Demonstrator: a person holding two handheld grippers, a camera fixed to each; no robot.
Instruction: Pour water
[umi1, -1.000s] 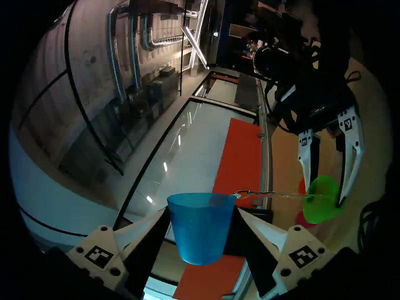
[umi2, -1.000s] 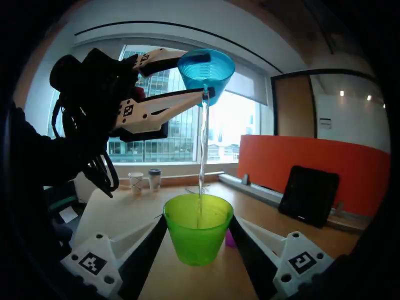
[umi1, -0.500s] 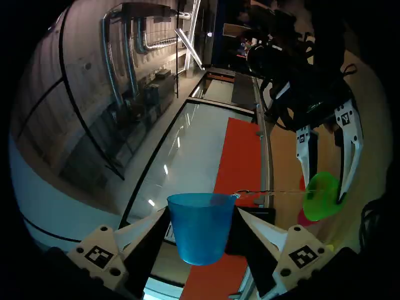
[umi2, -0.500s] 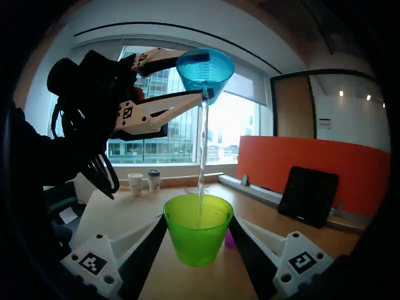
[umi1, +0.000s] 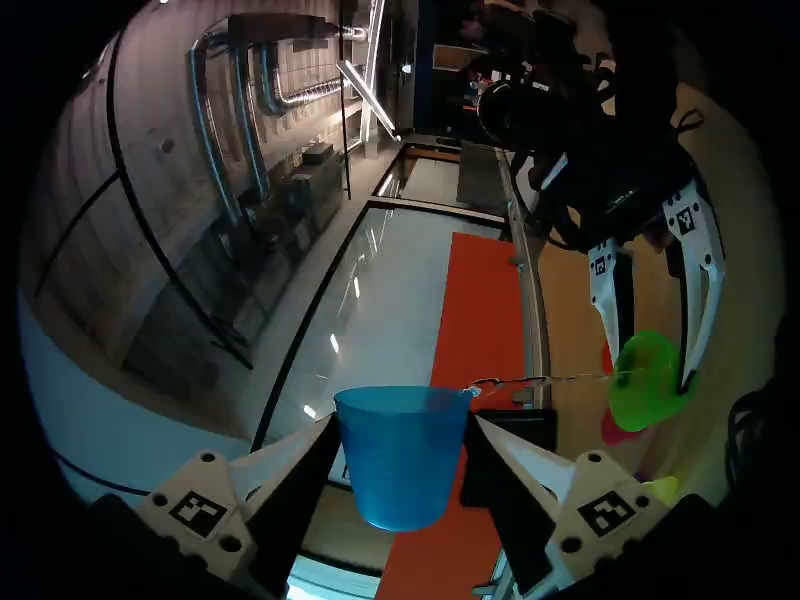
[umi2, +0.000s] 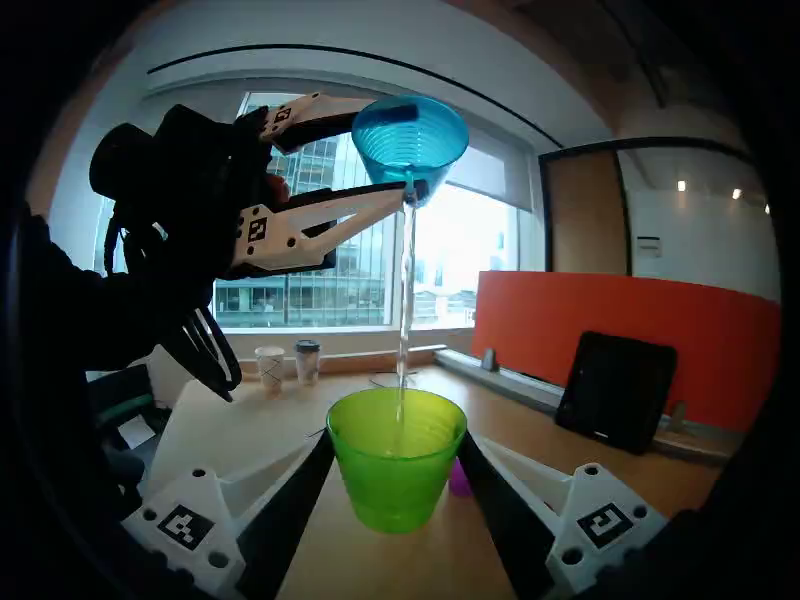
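Left fingers (umi1: 268, 462) grip blue cup (umi1: 403, 460) | stream (umi2: 404, 290) clears green cup (umi2: 397, 470) rim

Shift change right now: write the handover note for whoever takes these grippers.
Left gripper: shut on blue cup, tipped over, high above the green cup.
Right gripper: shut on green cup, held upright under the blue one.
Done: pour under way; a thin stream runs from the blue rim into the green cup.
To do: probably finish the pour, then right the blue cup.
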